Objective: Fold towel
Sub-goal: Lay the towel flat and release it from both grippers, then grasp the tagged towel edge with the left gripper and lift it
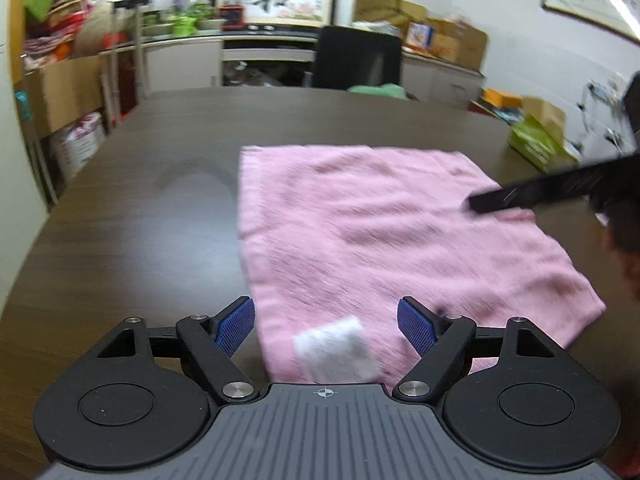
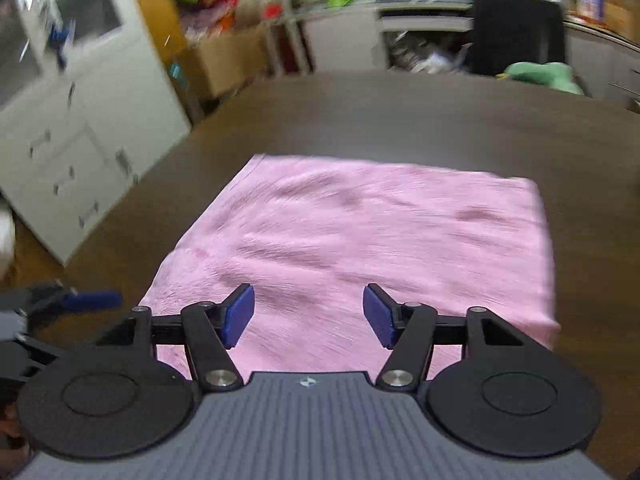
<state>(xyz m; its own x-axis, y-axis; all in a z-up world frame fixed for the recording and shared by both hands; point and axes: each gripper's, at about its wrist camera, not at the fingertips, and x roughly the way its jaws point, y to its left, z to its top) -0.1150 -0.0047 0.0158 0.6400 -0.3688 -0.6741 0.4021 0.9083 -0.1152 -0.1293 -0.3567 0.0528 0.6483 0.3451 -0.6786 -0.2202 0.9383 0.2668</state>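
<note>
A pink towel (image 1: 400, 236) lies flat on the dark wooden table (image 1: 140, 220), folded into a rough square with a white label (image 1: 338, 348) near its close edge. My left gripper (image 1: 326, 326) is open and empty, hovering over the towel's near left corner. My right gripper (image 2: 309, 316) is open and empty above the towel's (image 2: 360, 240) near edge. The right gripper's black finger (image 1: 540, 190) reaches in over the towel's right side in the left wrist view. The left gripper's blue pad (image 2: 92, 301) shows at the left of the right wrist view.
A black chair (image 1: 356, 58) with a green cushion (image 1: 378, 91) stands at the table's far side. Cardboard boxes (image 1: 456, 42) and shelves line the back wall. A green box (image 1: 536, 144) sits off the right edge. White cabinets (image 2: 80, 120) stand to the left.
</note>
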